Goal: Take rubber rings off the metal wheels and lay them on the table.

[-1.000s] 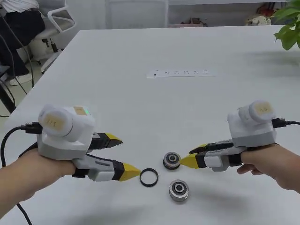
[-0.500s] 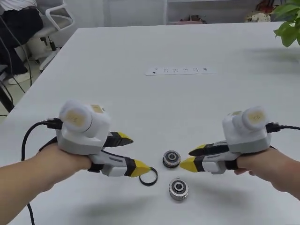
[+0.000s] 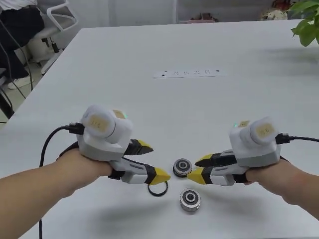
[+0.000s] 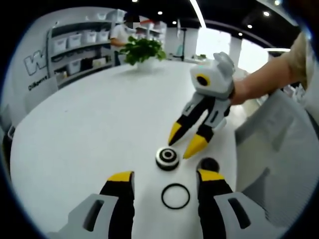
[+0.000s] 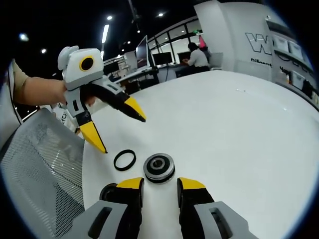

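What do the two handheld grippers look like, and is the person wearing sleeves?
The left gripper and right gripper match: white-grey bodies, black jaws ending in pointed yellow tips. A black cable runs from the back of each. The forearms are unsleeved in the head view.

On the table (image 3: 149, 99), the metal wheel (image 3: 182, 168) between the two grippers serves as the mark. A loose rubber ring (image 3: 157, 189) lies just left of it and a little nearer the person, below the left gripper (image 3: 156, 162). The right gripper (image 3: 196, 168) sits just right of the wheel. A second wheel (image 3: 190, 198) lies near, in front of it. Well behind it is a power strip (image 3: 190, 73), with a plant (image 3: 306, 25) far behind to the right and a chair (image 3: 62, 20) far behind to the left.
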Tool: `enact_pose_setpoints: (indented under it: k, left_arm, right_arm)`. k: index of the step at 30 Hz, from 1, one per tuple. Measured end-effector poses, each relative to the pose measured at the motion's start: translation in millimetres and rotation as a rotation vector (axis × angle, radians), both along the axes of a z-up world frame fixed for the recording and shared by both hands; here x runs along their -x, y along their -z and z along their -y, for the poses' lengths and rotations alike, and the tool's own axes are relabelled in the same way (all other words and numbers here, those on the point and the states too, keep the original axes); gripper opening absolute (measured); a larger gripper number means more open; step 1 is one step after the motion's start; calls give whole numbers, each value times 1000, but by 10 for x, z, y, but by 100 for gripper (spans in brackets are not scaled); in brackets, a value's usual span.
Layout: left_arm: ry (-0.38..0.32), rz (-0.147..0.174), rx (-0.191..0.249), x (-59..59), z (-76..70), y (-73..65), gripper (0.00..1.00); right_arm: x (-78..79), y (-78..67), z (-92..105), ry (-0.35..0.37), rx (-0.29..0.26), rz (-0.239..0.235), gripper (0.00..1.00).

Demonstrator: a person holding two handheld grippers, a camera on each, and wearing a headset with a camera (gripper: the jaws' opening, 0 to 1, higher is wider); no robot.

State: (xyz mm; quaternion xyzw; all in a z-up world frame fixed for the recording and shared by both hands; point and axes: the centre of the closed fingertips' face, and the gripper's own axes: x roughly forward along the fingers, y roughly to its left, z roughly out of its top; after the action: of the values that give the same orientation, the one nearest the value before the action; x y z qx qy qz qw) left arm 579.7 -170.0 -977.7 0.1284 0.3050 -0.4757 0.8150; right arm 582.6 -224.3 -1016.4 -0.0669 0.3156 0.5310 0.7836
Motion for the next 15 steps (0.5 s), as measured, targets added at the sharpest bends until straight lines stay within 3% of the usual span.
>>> enact_pose_setpoints:
  k: [15]
  left_arm:
    - [47, -11, -38, -49, 216, 167, 44]
  right_arm:
    - [6, 27, -57, -14, -13, 23, 21]
